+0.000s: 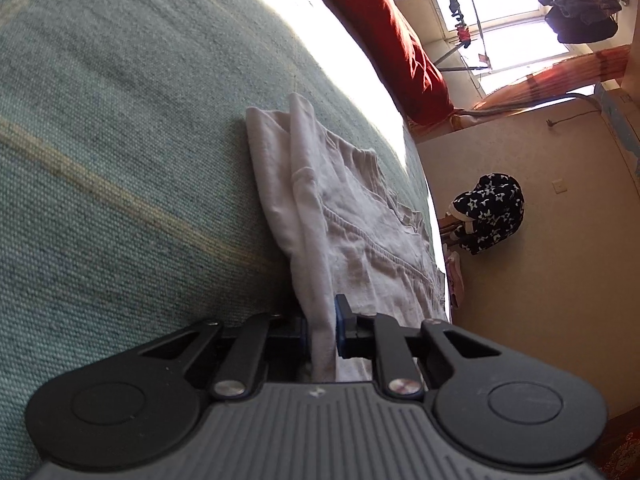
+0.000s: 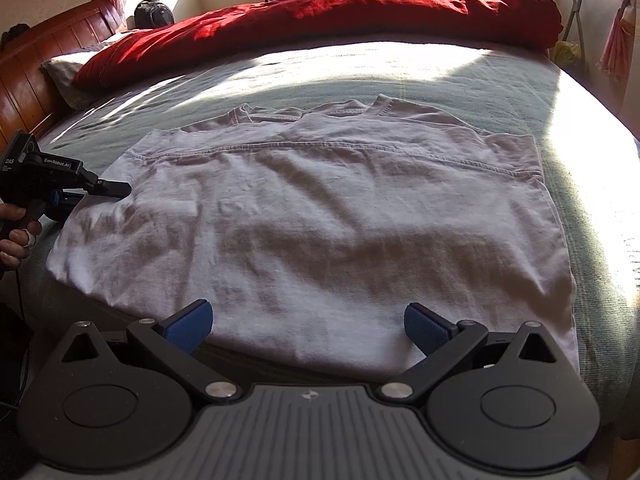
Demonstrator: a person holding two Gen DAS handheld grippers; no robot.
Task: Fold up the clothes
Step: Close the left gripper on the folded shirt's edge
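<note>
Left gripper [image 1: 322, 330]: clamped on the left edge of the white T-shirt [image 2: 312, 216], a fold of cloth pinched between its blue pads [image 1: 342, 320].
Right gripper [image 2: 307, 326]: jaws spread wide, holding nothing, poised over the shirt's near hem.
T-shirt: spread flat on the bed, folded crosswise so a stitched hem runs across it; collar and sleeves peek out on the far side.
Left wrist view only: rolled sideways, it shows the shirt edge-on, a beige wall with a dark star-patterned garment [image 1: 490, 212] hanging on it, and clothes on a rack by the window [image 1: 500, 4].
Right wrist view only: whole shirt outline, the left gripper from outside at the shirt's left edge, and the hand [image 2: 16, 232] around its handle.
Surface: bed [image 2: 400, 76] covered in a grey-green woven sheet with pale stripes, sunlit in patches.
Room: red quilt [image 2: 320, 16] heaped along the far side, a pillow [image 2: 64, 76], a wooden headboard [image 2: 48, 52], orange curtains.
Textures: shirt thin, wrinkled cotton; sheet coarse weave; quilt plush.
</note>
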